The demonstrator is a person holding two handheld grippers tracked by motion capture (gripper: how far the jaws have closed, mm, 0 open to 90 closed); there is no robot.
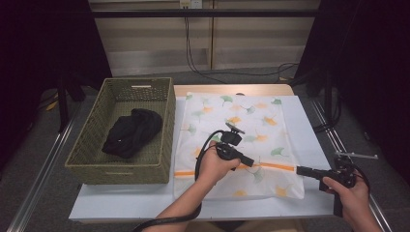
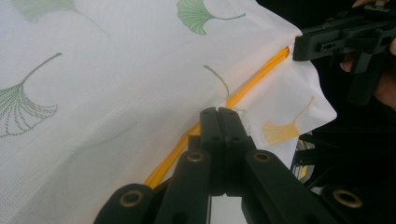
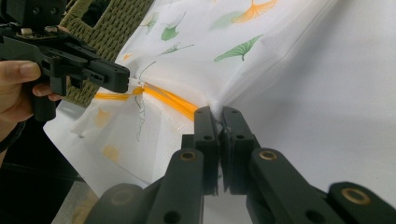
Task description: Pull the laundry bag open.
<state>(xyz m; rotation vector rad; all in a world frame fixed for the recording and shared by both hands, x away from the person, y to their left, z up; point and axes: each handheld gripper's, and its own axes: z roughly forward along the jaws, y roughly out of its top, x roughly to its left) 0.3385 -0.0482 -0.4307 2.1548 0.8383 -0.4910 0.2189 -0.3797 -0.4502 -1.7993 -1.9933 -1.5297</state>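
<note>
A white mesh bag (image 1: 241, 125) printed with green and orange leaves lies flat on the table. An orange zipper (image 1: 278, 166) runs across it near the front. My left gripper (image 1: 252, 163) is shut on the zipper partway along; its closed jaws (image 2: 218, 111) sit right on the orange line (image 2: 254, 81). My right gripper (image 1: 298, 170) is shut on the bag's right edge at the zipper's end, with white fabric pinched between its jaws (image 3: 215, 112). In the right gripper view the left gripper (image 3: 126, 79) meets the zipper (image 3: 170, 100); in the left gripper view the right gripper (image 2: 299, 46) holds the bag's corner.
A green woven basket (image 1: 138, 83) stands left of the bag, with a black garment (image 1: 133, 130) inside. The white table top (image 1: 314, 125) ends close to the right of the bag. Cables hang at the back wall.
</note>
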